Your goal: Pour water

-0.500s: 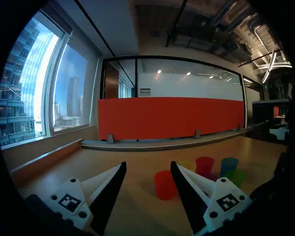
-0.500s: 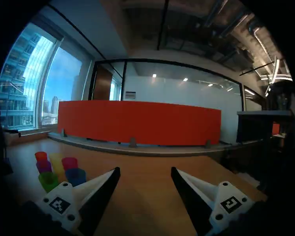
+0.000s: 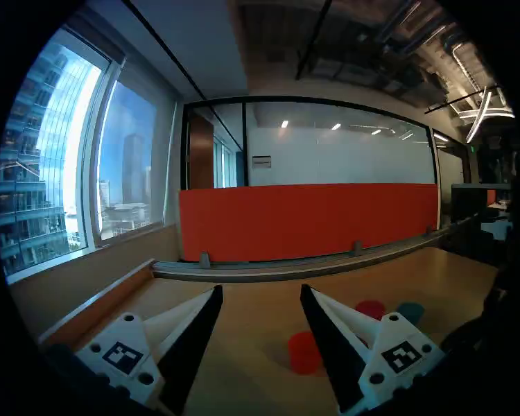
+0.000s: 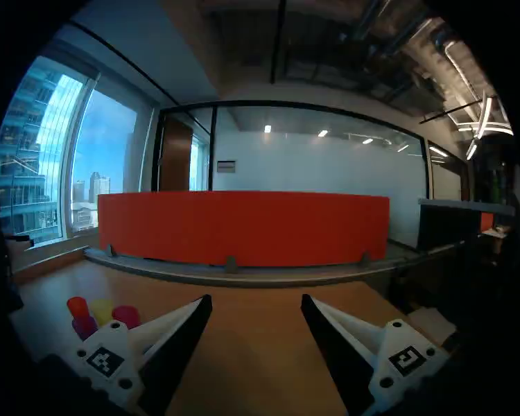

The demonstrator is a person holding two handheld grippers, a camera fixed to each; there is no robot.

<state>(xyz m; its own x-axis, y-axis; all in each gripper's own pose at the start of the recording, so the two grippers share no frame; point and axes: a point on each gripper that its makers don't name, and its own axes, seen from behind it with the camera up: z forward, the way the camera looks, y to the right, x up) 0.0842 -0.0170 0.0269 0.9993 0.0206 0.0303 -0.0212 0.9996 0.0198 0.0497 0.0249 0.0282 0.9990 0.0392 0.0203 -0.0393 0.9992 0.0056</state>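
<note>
The left gripper [image 3: 260,291] hangs over the wooden worktop [image 3: 253,326], fingers spread with nothing between them. A red cup [image 3: 305,350] stands partly behind the finger at the right of the left gripper view, with a magenta cup [image 3: 369,308] and a teal cup [image 3: 410,310] farther back. The right gripper [image 4: 256,301] is likewise spread and empty above the worktop, a cluster of cups [image 4: 100,313] sits low at the left of its view, and an orange partition [image 3: 308,222] lines the far edge.
</note>
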